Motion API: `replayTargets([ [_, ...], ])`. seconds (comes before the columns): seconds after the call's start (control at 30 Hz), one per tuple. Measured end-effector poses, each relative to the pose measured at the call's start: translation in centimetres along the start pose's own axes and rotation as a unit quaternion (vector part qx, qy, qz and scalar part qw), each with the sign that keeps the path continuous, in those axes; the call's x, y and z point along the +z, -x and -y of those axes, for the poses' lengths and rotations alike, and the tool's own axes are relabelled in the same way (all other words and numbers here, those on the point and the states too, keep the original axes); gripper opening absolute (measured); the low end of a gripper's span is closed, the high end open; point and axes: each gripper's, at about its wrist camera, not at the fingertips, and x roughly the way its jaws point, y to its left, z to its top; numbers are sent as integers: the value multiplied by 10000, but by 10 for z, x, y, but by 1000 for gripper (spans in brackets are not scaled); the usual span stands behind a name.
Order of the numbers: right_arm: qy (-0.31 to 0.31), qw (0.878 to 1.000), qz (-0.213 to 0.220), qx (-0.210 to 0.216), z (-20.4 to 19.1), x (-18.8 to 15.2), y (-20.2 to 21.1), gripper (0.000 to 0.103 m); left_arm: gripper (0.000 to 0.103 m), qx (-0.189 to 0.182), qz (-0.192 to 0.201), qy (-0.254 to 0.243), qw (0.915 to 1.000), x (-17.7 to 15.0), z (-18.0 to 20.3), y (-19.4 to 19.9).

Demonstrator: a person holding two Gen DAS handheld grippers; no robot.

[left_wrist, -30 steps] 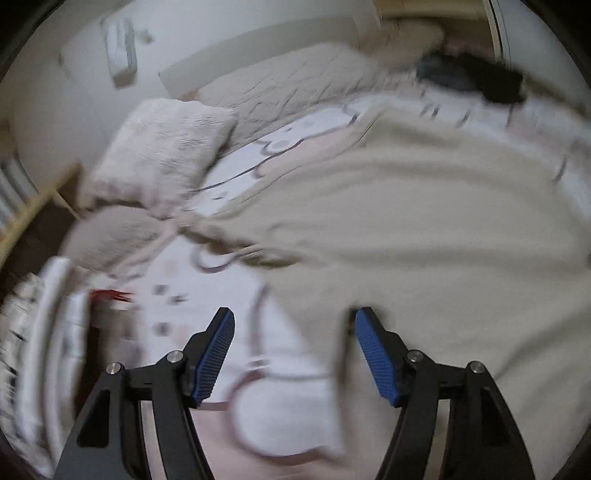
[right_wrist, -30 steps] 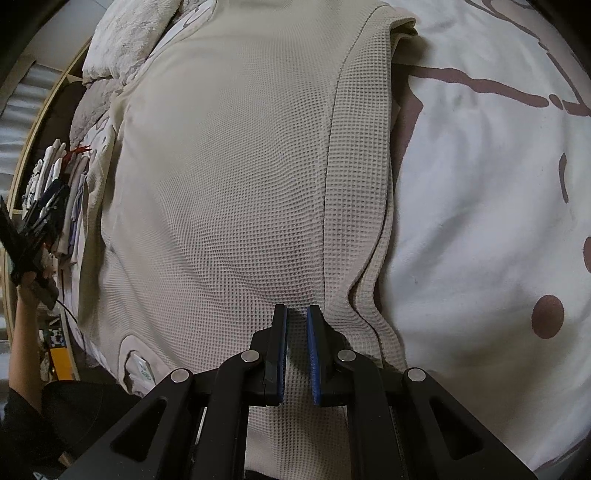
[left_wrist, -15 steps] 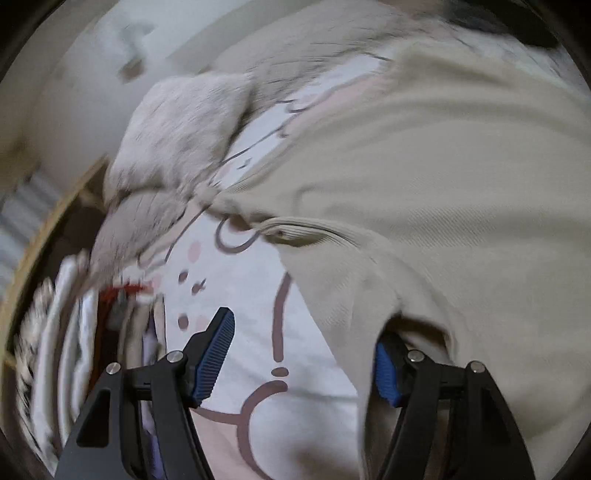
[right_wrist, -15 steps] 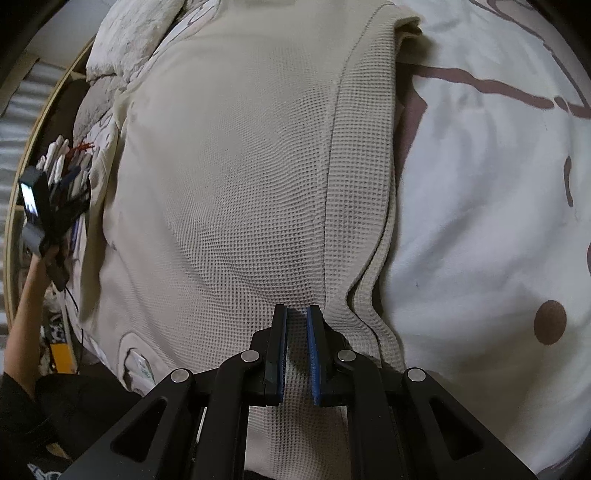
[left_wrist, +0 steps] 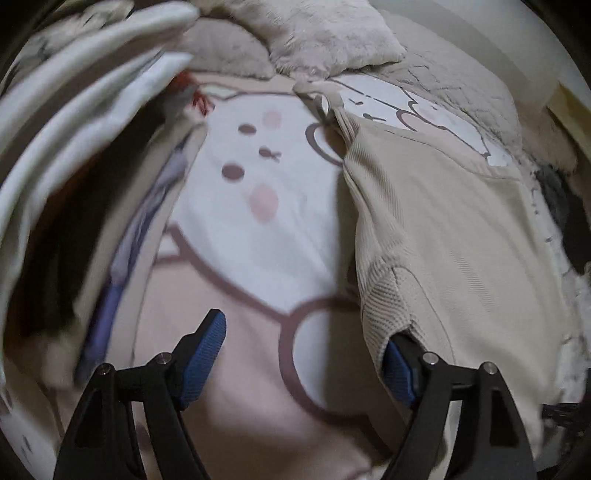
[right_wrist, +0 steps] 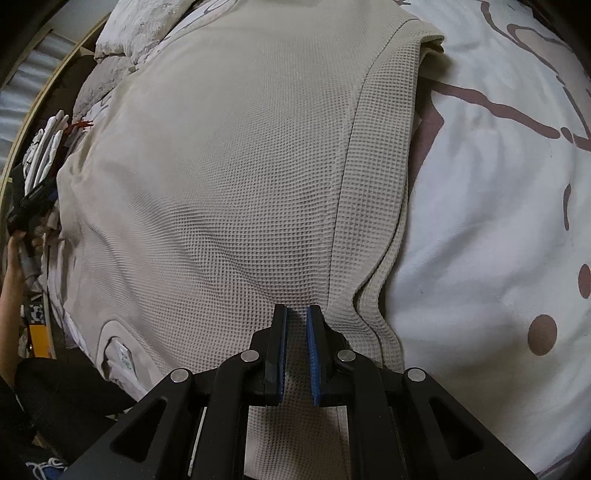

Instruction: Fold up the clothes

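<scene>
Bed with printed white sheet (right_wrist: 498,221) as work surface. Beige waffle-knit shirt (right_wrist: 240,166) spread flat across it, one side edge folded inward. Right claw (right_wrist: 295,325) clamped on shirt fabric near the folded edge, fingers nearly together. Left claw (left_wrist: 306,354) spread wide, shirt corner (left_wrist: 388,295) draped over one blue pad. Fluffy pillow (left_wrist: 325,29) beyond. Stacked clothes (left_wrist: 81,92) alongside, blurred.

A bedroom in a home is shown. A bed (right_wrist: 498,229) is covered with a white cartoon-printed sheet (left_wrist: 258,229), and fluffy pillows (left_wrist: 325,33) are piled at its head. A beige top (right_wrist: 240,166) is spread on it, and stacked clothes (right_wrist: 44,147) are seen beside the wooden bed frame (right_wrist: 48,96).
</scene>
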Motion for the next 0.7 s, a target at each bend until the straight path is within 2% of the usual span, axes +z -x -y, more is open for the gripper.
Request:
replayTargets([
  [0.23, 90, 9998, 107, -164, -4, -3, 2, 10, 77, 70, -18, -963, 9953, -64, 20, 47],
  [0.3, 99, 9996, 153, -196, -3, -5, 4, 10, 77, 262, 157, -1744, 9842, -93, 32, 53],
  [0.37, 108, 9995, 165, -235, -5, -5, 7, 10, 77, 500, 377, -2621, 9630, -124, 46, 57],
  [0.4, 141, 9994, 162, -279, -8, -5, 11, 10, 77, 617, 486, -3051, 9491, -139, 53, 60],
  [0.47, 308, 9980, 311, -452, -15, -8, 25, 10, 77, 847, 700, -3888, 9147, -170, 66, 65],
  [0.53, 631, 9922, 765, -756, -23, -16, 49, 10, 77, 1070, 908, -4690, 8720, -201, 80, 69],
  [0.6, 1156, 9760, 1369, -1242, -35, -29, 75, 10, 77, 1283, 1108, -5449, 8212, -231, 94, 74],
  [0.63, 1693, 9546, 1774, -1693, -46, -42, 85, 10, 77, 1385, 1204, -5811, 7929, -247, 101, 76],
  [0.7, 3026, 8796, 2548, -2640, -74, -77, 99, 10, 77, 1579, 1387, -6492, 7310, -277, 115, 81],
])
